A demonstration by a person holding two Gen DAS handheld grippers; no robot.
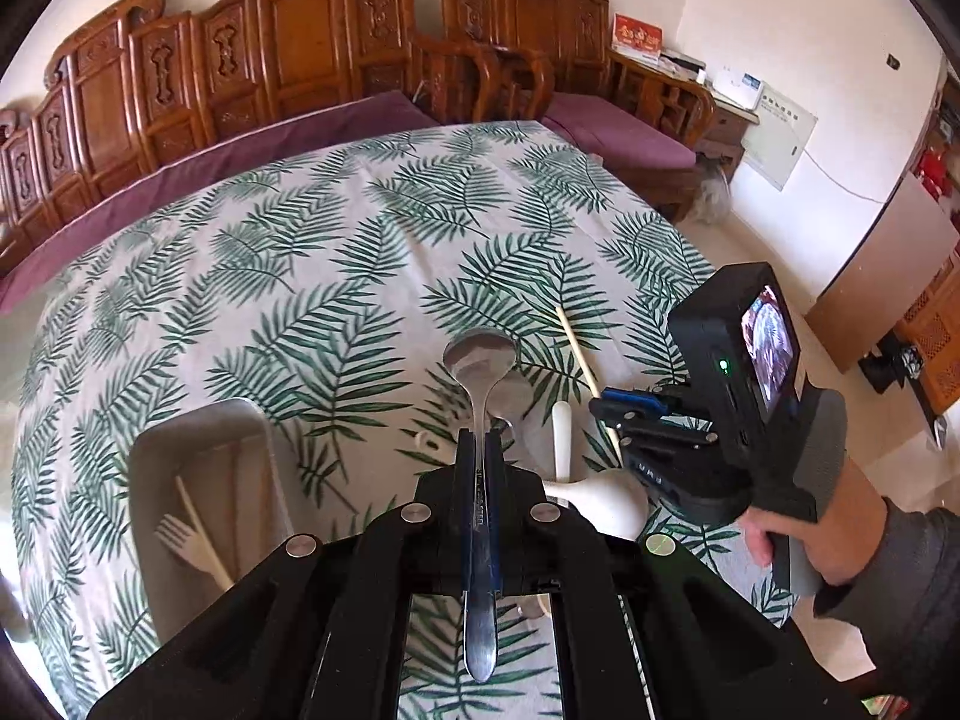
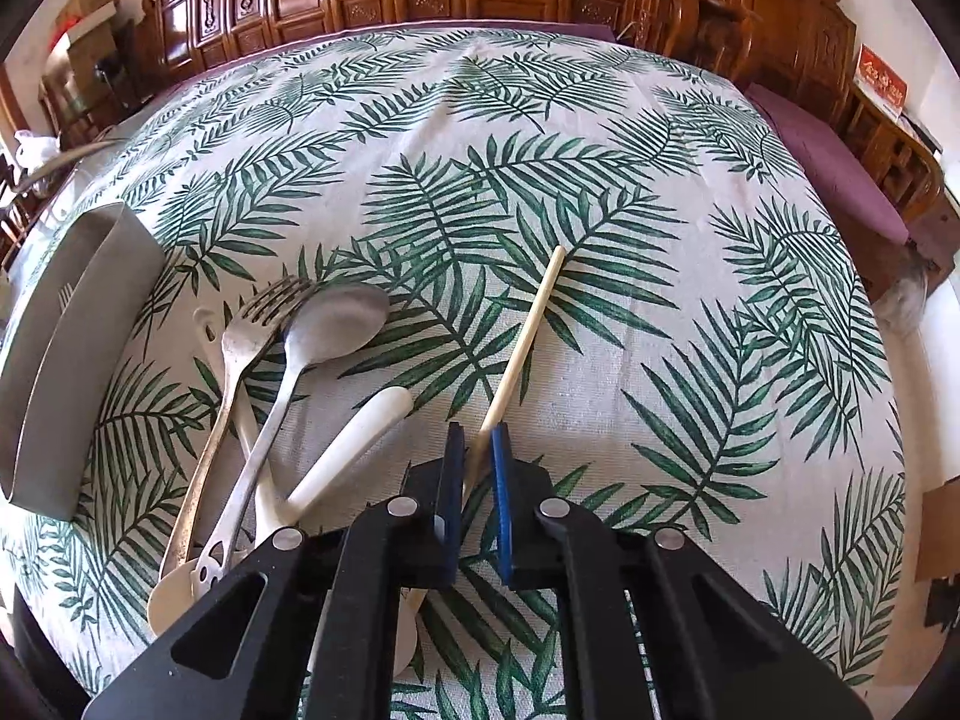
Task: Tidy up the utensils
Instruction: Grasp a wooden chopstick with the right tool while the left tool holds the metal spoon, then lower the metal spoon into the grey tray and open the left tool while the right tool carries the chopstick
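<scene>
My left gripper (image 1: 479,441) is shut on a metal spoon (image 1: 480,360) and holds it by the handle above the table, bowl pointing away. A grey tray (image 1: 198,438) sits to its left with a pale fork (image 1: 186,540) and a chopstick (image 1: 204,531) inside. My right gripper (image 2: 478,438) straddles a wooden chopstick (image 2: 528,330) that lies on the cloth, its jaws a little apart around the near end. The right gripper also shows in the left wrist view (image 1: 624,414). A metal fork (image 2: 240,348), a metal spoon (image 2: 324,330) and white plastic utensils (image 2: 360,438) lie heaped to the left.
The table wears a palm-leaf cloth (image 2: 600,120). The grey tray (image 2: 66,348) stands at the left edge in the right wrist view. Carved wooden benches with purple cushions (image 1: 618,132) line the far side. The table's right edge drops off near a white wall.
</scene>
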